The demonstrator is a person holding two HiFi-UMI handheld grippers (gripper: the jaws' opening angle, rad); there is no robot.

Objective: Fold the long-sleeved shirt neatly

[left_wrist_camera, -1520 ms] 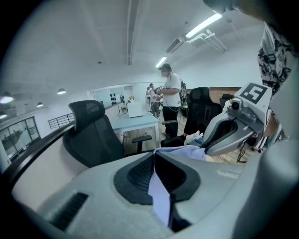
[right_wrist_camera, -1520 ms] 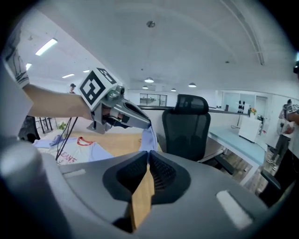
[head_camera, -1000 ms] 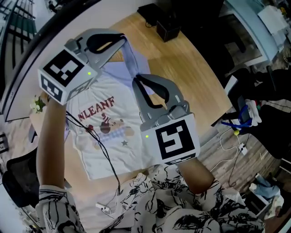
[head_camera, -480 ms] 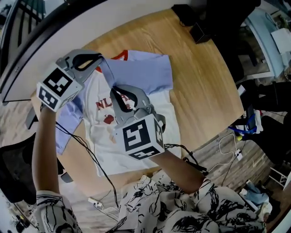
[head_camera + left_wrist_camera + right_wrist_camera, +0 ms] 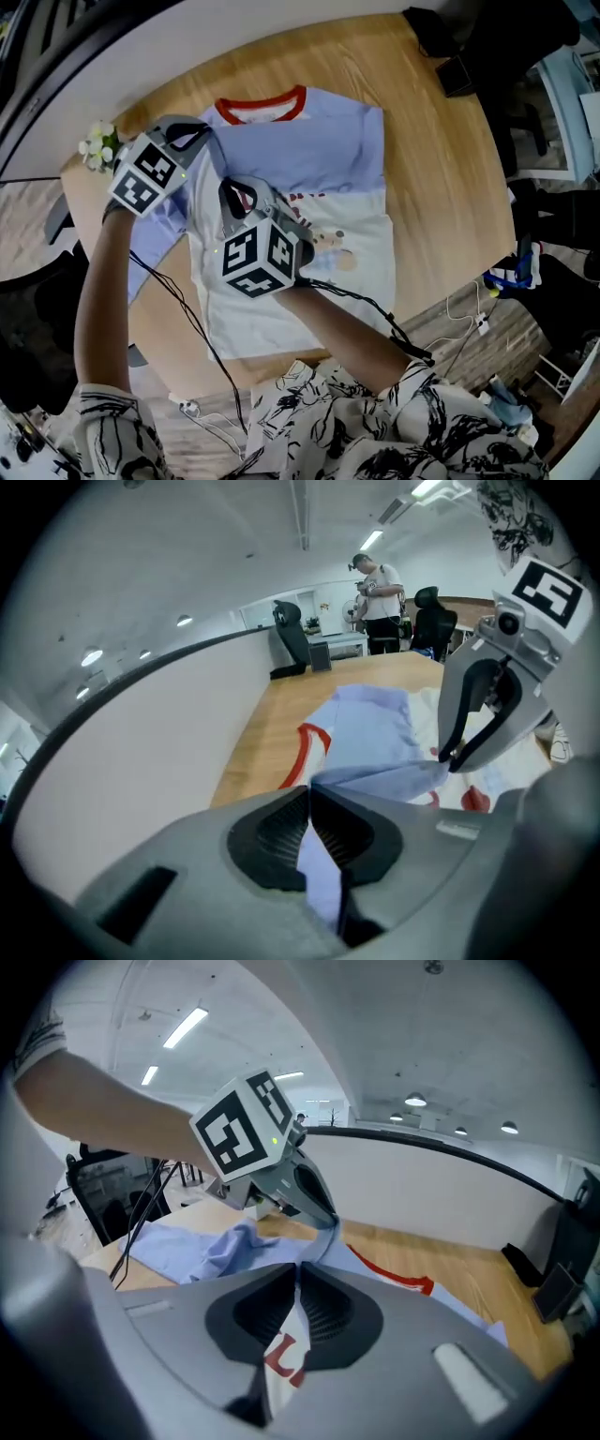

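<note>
wooden desk [image 5: 441, 159] under everything. spread on it, front up, the long-sleeved shirt [image 5: 328, 272]: white body with red print, lavender sleeves, red collar [image 5: 261, 105] toward the far edge. one sleeve laid across the chest, the other trailing toward the desk's near left edge. above the shirt's left part, left gripper [image 5: 208, 133], jaws clamped on a fold of lavender cloth, plain between the ribbed pads in the left gripper view. just beside it and nearer, right gripper [image 5: 232, 190], jaws likewise pressed together on cloth: white with red print, perhaps a lavender edge too, hard to tell. lavender strip pulled taut between the two. small white flowers [image 5: 97, 145] at the desk's left rim. thin black cable [image 5: 361, 297] running from the right gripper over the shirt's near part.
</note>
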